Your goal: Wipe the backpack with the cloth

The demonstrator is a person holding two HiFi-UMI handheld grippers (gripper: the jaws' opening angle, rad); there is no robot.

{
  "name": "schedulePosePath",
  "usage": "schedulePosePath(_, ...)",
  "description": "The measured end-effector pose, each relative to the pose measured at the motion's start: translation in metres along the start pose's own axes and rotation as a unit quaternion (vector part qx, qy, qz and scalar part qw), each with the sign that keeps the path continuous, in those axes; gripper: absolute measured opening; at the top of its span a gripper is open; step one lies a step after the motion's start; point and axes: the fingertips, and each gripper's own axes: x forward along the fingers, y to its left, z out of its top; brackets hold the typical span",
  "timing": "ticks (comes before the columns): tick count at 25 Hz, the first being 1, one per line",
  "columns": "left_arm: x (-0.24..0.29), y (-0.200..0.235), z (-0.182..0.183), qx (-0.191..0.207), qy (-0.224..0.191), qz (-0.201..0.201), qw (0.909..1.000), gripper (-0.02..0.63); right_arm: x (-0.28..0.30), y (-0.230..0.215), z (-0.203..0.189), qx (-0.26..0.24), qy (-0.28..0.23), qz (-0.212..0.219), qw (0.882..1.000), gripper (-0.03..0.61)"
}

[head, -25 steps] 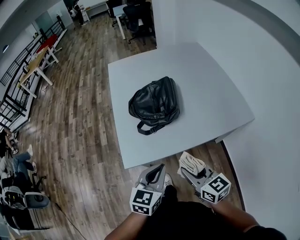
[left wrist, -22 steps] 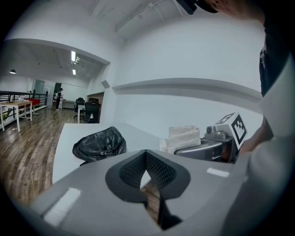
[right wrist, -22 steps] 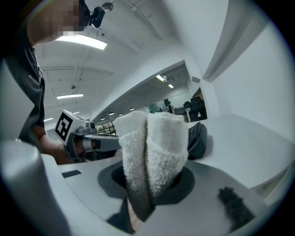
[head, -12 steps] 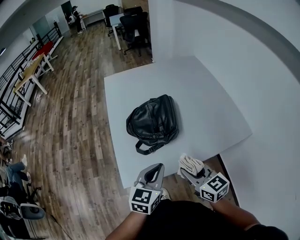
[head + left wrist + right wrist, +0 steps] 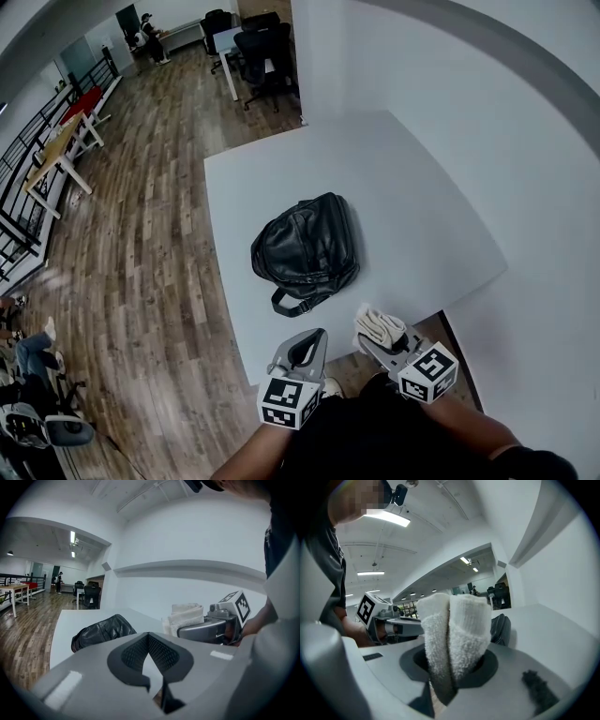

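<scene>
A black leather backpack (image 5: 305,251) lies flat on the white table (image 5: 403,197), its strap loop pointing at the near edge. My right gripper (image 5: 382,337) is shut on a folded white cloth (image 5: 379,324) and hovers at the table's near edge, short of the bag. In the right gripper view the cloth (image 5: 454,637) stands up between the jaws, with the backpack (image 5: 502,629) just behind it. My left gripper (image 5: 306,349) is shut with nothing in it, beside the right one and off the table. Its pads meet in the left gripper view (image 5: 148,634), where the backpack (image 5: 101,631) lies ahead.
A white wall (image 5: 525,187) runs along the table's right and far sides. Wooden floor (image 5: 131,244) spreads to the left. Office chairs (image 5: 258,47) and desks stand far back, a railing (image 5: 23,206) at the far left, and a seated person's legs (image 5: 28,347) at the left edge.
The backpack and table have slid lower in the head view, so they sit nearer to both grippers. The cloth stays gripped in the right gripper, and the left stays shut.
</scene>
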Motion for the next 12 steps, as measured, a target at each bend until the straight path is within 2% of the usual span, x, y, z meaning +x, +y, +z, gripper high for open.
schedulePosePath(7, 0.013, -0.004, -0.002, 0.002, 0.011, -0.003, 0.9999, 0.006, -0.002, -0.026, 0.005, 0.005, -0.004, -0.011, 1.0, 0.092)
schedulePosePath(12, 0.028, 0.005, -0.002, 0.01, 0.021, 0.016, 0.9996, 0.006, 0.008, -0.052, 0.009, 0.006, -0.001, 0.001, 1.0, 0.092)
